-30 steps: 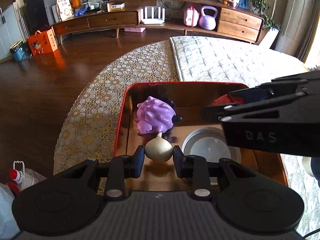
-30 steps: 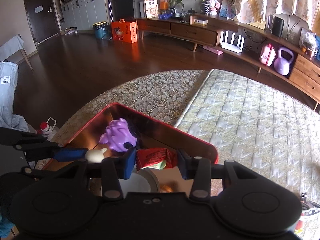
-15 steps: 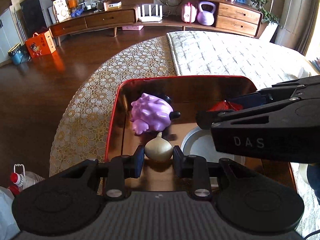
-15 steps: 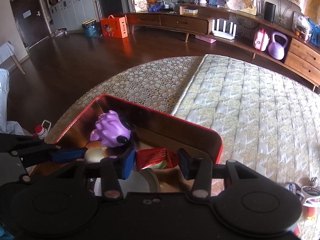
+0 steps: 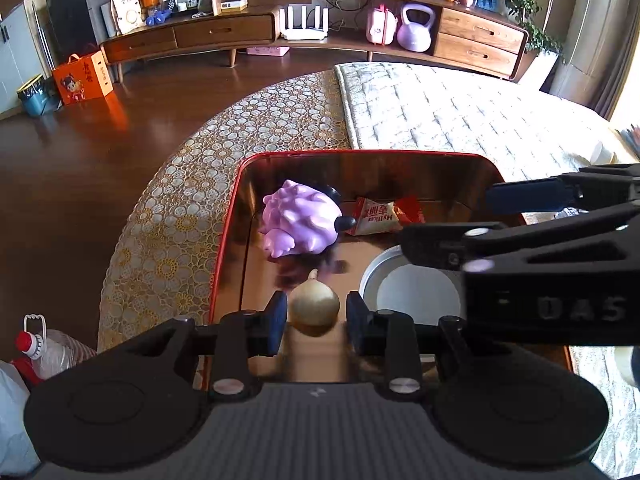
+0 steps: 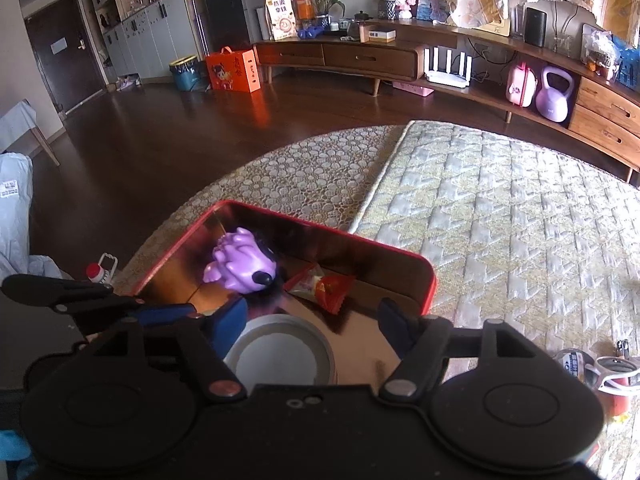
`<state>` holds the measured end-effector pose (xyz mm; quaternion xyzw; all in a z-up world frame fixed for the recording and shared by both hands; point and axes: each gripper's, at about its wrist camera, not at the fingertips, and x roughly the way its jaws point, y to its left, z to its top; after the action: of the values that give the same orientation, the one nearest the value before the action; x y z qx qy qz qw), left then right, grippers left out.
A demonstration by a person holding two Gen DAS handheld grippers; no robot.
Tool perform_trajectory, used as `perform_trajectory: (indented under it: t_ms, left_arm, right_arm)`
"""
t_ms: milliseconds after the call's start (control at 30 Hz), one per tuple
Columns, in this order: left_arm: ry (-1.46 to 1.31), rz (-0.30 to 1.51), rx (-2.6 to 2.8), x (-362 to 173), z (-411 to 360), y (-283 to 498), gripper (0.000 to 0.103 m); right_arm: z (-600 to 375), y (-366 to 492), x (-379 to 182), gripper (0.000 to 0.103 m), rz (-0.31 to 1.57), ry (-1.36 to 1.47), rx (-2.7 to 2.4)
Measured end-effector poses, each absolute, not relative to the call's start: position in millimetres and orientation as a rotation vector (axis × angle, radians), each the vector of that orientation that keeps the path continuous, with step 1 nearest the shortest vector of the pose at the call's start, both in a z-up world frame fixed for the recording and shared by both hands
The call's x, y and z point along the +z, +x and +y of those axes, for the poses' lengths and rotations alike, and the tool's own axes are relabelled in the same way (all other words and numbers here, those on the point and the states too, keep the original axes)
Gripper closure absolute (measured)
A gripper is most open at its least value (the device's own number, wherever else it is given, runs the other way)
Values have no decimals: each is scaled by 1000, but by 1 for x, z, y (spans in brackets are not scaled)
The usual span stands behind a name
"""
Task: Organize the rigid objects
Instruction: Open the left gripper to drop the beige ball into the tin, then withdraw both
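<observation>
Left wrist view: left gripper (image 5: 316,316) is clamped on the garlic bulb (image 5: 315,309), low over the near-left part of the red tin (image 5: 224,240). Risk: round bulb can slip and roll vs. the purple toy (image 5: 298,224). Bulb sits between the pads as before.

Right wrist view: right gripper (image 6: 312,320) jaws are opening, nothing between. Snack packet (image 6: 326,286), clamped earlier, now lies by the tin's far wall, beside the toy. Risk: wide jaws may knock the round lid (image 6: 280,354).
</observation>
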<state>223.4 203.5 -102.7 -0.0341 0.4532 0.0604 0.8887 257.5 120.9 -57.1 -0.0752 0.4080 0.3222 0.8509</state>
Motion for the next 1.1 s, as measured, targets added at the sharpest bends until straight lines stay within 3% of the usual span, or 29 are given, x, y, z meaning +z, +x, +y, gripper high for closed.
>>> perform_trajectory:
  t_ms: [100,167,200,500,633,867,967,1100]
  left_arm:
    - [-68,929,126,-98,202,218,70]
    - [-73,917,125,-94,202,214,51]
    - [-75,907,125,-92,201,212,48]
    - [-79,856,123,-67,187,193,46]
    - [-74,824,109,-55,174,182,37]
    - [-94,788,64,-39,146,167,34]
    - [-100,767,47,-34,133,161,25]
    - [-92,756,28,-31,112,155,22]
  right_arm:
    - [115,252,-49,26,840,-151,685]
    - [108,247,-43,24,833,-132,688]
    - [105,245,-40,24,831,-121,691]
    - [67,218,-15,16,783,-49,695]
    - [48,204,-6,11,760,-27,694]
    - [13,179,8,0,708,-21,677]
    - [-5,171,11,0,697,-17,671]
    - [-26,161,12,0,686,-23,647]
